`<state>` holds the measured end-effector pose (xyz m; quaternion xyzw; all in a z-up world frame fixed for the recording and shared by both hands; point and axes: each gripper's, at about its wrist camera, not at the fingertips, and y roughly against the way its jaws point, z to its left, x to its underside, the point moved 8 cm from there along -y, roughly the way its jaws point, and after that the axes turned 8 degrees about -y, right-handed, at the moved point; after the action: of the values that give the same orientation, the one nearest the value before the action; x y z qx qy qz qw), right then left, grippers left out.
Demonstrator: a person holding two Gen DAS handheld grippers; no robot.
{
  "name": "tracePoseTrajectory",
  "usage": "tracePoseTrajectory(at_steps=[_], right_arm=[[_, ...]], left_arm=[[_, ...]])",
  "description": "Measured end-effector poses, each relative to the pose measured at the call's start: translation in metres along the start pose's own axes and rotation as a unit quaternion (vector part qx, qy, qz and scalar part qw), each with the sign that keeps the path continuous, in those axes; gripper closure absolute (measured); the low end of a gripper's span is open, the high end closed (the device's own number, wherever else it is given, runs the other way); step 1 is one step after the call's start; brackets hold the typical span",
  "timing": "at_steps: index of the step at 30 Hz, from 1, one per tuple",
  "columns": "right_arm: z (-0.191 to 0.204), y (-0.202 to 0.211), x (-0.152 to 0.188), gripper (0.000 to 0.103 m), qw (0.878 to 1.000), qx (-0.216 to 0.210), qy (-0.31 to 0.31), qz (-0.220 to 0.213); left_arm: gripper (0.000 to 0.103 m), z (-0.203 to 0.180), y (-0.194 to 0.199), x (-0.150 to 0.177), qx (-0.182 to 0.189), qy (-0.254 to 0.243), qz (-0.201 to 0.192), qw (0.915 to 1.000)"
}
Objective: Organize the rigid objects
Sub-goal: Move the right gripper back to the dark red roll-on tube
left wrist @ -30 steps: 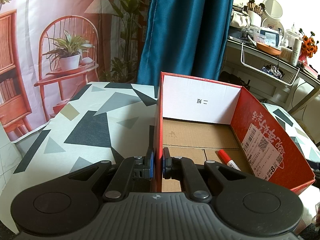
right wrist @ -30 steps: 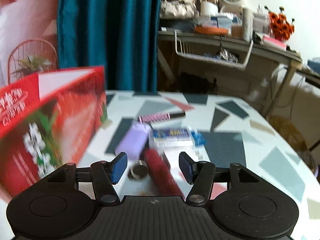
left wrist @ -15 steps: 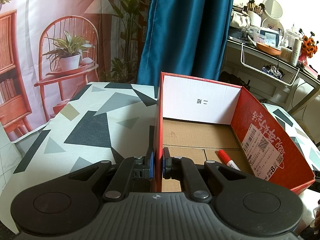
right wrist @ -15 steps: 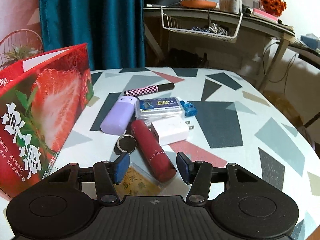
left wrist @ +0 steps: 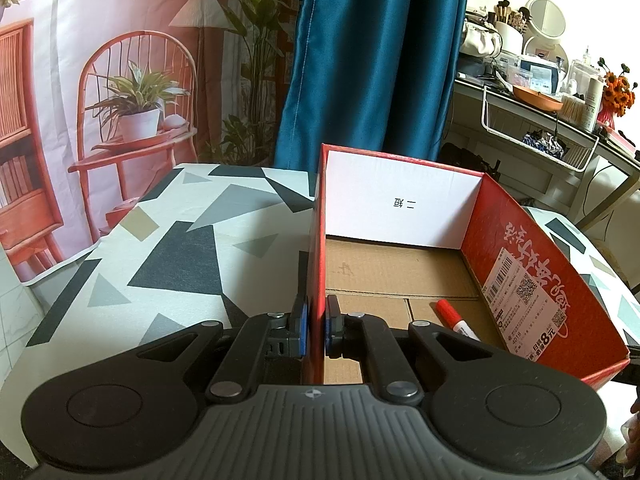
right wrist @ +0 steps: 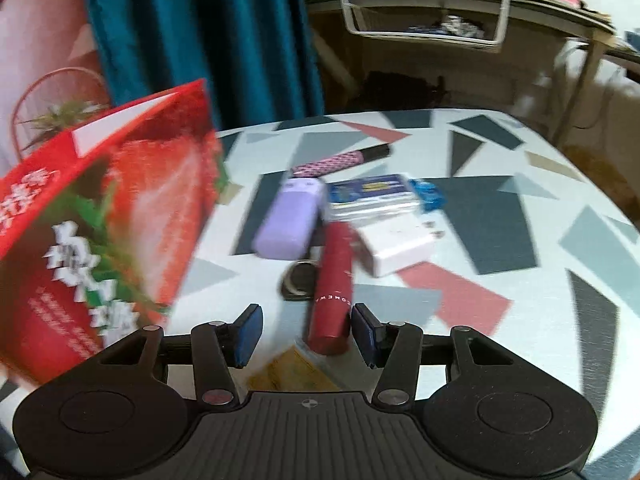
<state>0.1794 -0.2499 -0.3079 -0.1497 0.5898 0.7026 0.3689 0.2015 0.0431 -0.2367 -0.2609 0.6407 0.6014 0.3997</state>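
Both grippers busy: left gripper pinches the red box wall; right gripper, fingers spread and just been closing, has the dark red tube lying against its right finger.

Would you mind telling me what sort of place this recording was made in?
Probably a room in a home: a dressing table with a round mirror and makeup brushes, a blue curtain, and a printed backdrop of furniture.

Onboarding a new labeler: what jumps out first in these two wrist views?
The red strawberry box dominates: open-topped, a lone red marker on its cardboard floor, the left gripper clamped on its near wall. In the right view, a dark red tube lies between the open fingers of the right gripper, whose jaws have just been closing. Behind it sit a lilac case, a white charger and a blue card pack on the patterned table.
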Motion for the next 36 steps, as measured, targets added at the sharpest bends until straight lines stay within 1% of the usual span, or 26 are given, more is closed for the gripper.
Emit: tracePoseTrajectory(at_steps=[4, 8, 12, 15, 17, 19, 21, 23, 27, 29, 31, 33, 36], right_arm=[[0.017, -0.002, 0.001, 0.056, 0.999, -0.030, 0.019, 0.010], [0.028, -0.010, -0.001, 0.057, 0.998, -0.044, 0.040, 0.016], [0.036, -0.019, -0.001, 0.058, 0.996, -0.061, 0.055, 0.039], [0.042, -0.023, -0.003, 0.058, 0.994, -0.065, 0.076, 0.042], [0.044, -0.021, -0.005, 0.056, 0.993, -0.060, 0.098, 0.033], [0.046, -0.015, -0.008, 0.044, 0.990, -0.051, 0.130, 0.008], [0.042, -0.010, -0.011, 0.017, 0.987, -0.032, 0.159, -0.013], [0.035, -0.008, -0.013, 0.006, 0.984, -0.030, 0.174, -0.020], [0.025, -0.009, -0.020, 0.003, 0.978, -0.034, 0.205, -0.026], [0.022, -0.013, -0.025, 0.003, 0.976, -0.045, 0.211, -0.023], [0.022, -0.019, -0.026, 0.003, 0.977, -0.061, 0.203, -0.008], [0.022, -0.027, -0.027, 0.003, 0.979, -0.068, 0.191, 0.002], [0.019, -0.037, -0.029, 0.001, 0.982, -0.069, 0.175, 0.009]], left_arm=[[0.094, 0.001, 0.000, 0.000, 0.000, 0.000, 0.000, 1.0000], [0.094, 0.000, 0.000, 0.000, 0.000, 0.000, 0.000, 1.0000], [0.094, 0.000, 0.000, 0.000, 0.000, 0.000, 0.000, 1.0000], [0.094, 0.000, 0.000, 0.000, -0.002, -0.001, 0.000, 1.0000], [0.094, 0.000, 0.000, 0.000, -0.001, 0.000, 0.000, 1.0000], [0.094, 0.000, 0.000, 0.000, -0.001, -0.001, 0.001, 1.0000], [0.094, -0.001, -0.001, 0.000, -0.002, -0.001, 0.001, 1.0000], [0.094, -0.001, -0.001, 0.000, -0.002, 0.000, 0.001, 1.0000], [0.094, -0.001, -0.001, 0.000, -0.002, 0.002, 0.002, 1.0000], [0.094, -0.002, -0.001, 0.000, -0.004, 0.001, 0.003, 1.0000], [0.094, -0.003, -0.001, 0.000, -0.005, 0.000, 0.004, 1.0000], [0.094, -0.003, -0.001, 0.000, -0.006, 0.000, 0.005, 1.0000], [0.094, -0.003, -0.001, 0.001, -0.006, -0.001, 0.004, 1.0000]])
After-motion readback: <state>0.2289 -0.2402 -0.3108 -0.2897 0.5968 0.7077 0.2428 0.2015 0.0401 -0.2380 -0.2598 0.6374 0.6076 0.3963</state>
